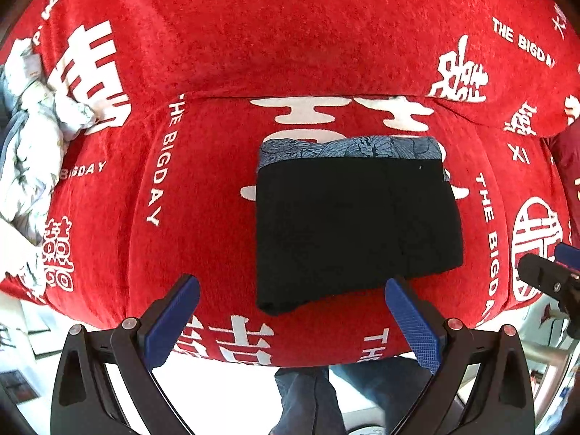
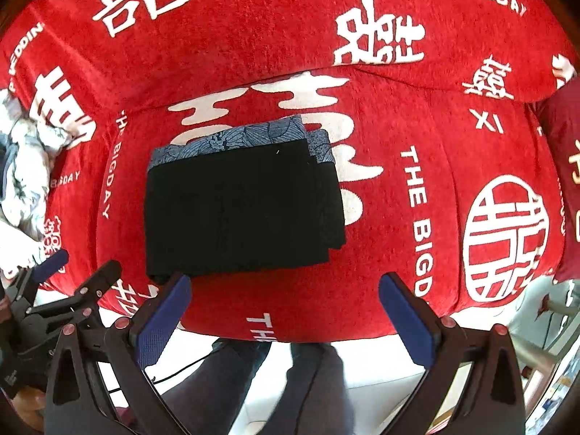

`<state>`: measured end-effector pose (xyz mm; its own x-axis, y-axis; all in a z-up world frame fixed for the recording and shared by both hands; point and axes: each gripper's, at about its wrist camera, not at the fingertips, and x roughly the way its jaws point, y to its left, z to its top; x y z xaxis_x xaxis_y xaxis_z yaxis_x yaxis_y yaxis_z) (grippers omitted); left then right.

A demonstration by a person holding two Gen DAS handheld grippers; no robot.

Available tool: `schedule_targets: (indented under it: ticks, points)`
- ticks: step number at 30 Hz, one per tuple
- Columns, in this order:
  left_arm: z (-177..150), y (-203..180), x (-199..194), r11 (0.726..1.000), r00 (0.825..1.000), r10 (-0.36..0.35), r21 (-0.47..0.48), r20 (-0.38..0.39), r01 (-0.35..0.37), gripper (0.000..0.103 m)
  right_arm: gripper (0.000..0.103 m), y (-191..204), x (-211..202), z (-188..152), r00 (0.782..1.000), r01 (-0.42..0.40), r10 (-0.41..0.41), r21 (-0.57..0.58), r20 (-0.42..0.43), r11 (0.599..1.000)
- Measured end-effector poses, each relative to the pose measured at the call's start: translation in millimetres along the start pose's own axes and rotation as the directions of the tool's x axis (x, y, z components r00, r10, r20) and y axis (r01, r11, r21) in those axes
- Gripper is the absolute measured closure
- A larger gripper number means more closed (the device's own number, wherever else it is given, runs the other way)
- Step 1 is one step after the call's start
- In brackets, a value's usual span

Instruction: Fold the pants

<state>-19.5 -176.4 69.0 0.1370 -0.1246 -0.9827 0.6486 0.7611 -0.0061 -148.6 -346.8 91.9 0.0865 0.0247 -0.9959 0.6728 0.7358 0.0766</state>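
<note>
Black pants (image 1: 355, 228) lie folded into a compact rectangle on the red sofa seat (image 1: 203, 217), with a blue patterned band (image 1: 348, 146) along the far edge. My left gripper (image 1: 290, 286) is open and empty, held just in front of the pants' near edge. In the right wrist view the same folded pants (image 2: 239, 210) lie left of centre with the patterned band (image 2: 232, 137) behind. My right gripper (image 2: 284, 286) is open and empty, near the sofa's front edge, to the right of the pants' near corner. Each gripper shows at the other view's edge: the right gripper (image 1: 551, 272) and the left gripper (image 2: 72, 275).
The sofa is covered in a red cloth with white characters; its backrest (image 1: 290, 36) rises behind the pants. A crumpled white and grey cloth (image 1: 32, 137) lies on the seat's left end. The person's legs (image 2: 253, 380) stand on the white floor (image 2: 380, 362) below.
</note>
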Motion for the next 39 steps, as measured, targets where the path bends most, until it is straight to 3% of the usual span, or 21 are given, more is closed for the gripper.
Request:
schedule_targets:
  ticks: [5, 8, 12, 15, 23, 39]
  points:
    - [-7, -2, 2, 1.000, 0.999, -0.030, 0.008, -0.010, 0.030, 0.001, 0.000, 1, -13, -4, 0.999, 0.033, -0.029, -0.076, 0.046, 0.997]
    - [-14, -9, -2, 0.999, 0.999, 0.038, 0.039, -0.032, -0.037, 0.001, 0.000, -2, -21, -9, 0.998, 0.011, -0.005, -0.100, 0.058, 0.995]
    - [-25, -20, -35, 0.999, 1.000, 0.023, -0.028, 0.007, -0.023, 0.001, 0.000, -5, -33, -14, 0.997, 0.025, -0.014, -0.140, 0.082, 0.990]
    - [-31, -28, -50, 0.998, 1.000, 0.009, -0.069, 0.021, -0.007, 0.001, 0.000, -6, -39, -14, 0.996, 0.014, -0.001, -0.147, 0.090, 0.989]
    - [-36, -41, -68, 0.998, 0.998, 0.056, -0.022, 0.043, -0.055, 0.001, 0.000, -3, -52, -14, 0.994, 0.009, 0.009, -0.157, 0.111, 0.987]
    - [-32, -47, -76, 0.995, 0.993, 0.092, -0.048, 0.074, -0.089, 0.001, 0.000, -3, -56, -17, 0.994, 0.024, -0.005, -0.174, 0.107, 0.984]
